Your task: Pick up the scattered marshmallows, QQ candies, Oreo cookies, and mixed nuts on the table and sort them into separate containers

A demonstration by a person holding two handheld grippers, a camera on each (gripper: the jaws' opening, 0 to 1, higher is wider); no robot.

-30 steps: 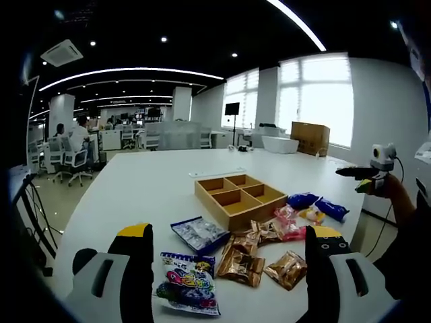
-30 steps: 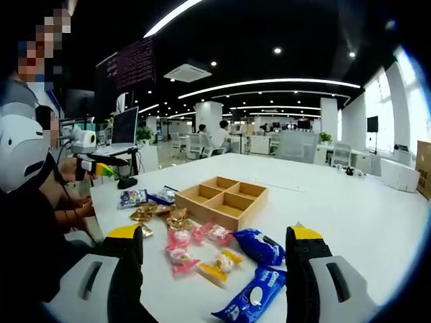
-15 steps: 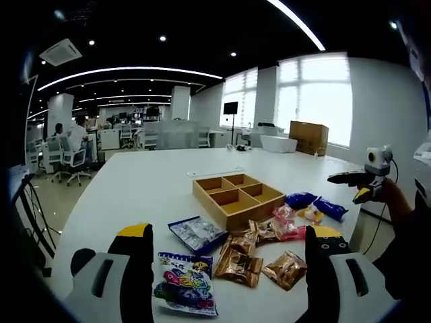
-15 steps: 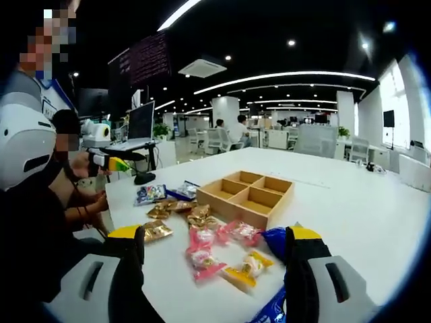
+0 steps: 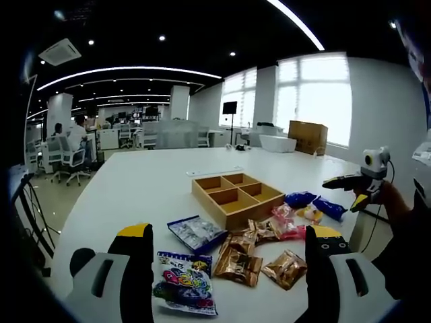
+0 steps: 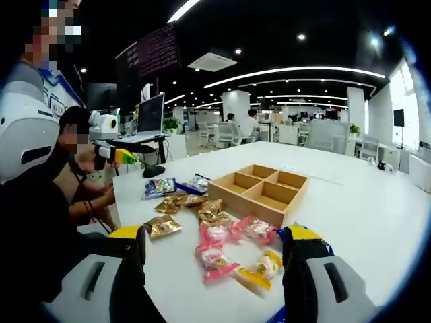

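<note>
A wooden tray [image 5: 223, 214] with four empty compartments stands mid-table, also seen as tray [image 6: 250, 209]. In front of it lie snack packets: a blue-and-white candy bag [image 5: 186, 283], a clear packet [image 5: 196, 233], gold nut packets [image 5: 240, 263], pink packets [image 5: 288, 226] and blue Oreo packs [image 5: 304, 199]. My left gripper [image 5: 228, 232] is open above the near packets, touching nothing. My right gripper [image 6: 214, 232] is open over pink packets [image 6: 213, 236] and a yellow one [image 6: 263, 268]. Gold packets [image 6: 161, 225] lie left of them. The right gripper [image 5: 355, 184] hovers at the table's right edge, apart from the packets.
The white table [image 5: 135, 188] stretches far behind the tray with bare room. A person sits at the left in the right gripper view, a hand holding the left gripper [image 6: 118, 156]. A monitor [image 6: 151, 114], office chairs [image 5: 74, 161] and a cardboard box [image 5: 310, 136] stand around.
The right gripper's camera has swung toward the pink and gold packets, and the blue Oreo packs have slipped out of its view. In the left gripper view the right gripper dipped slightly. Packets lie unmoved.
</note>
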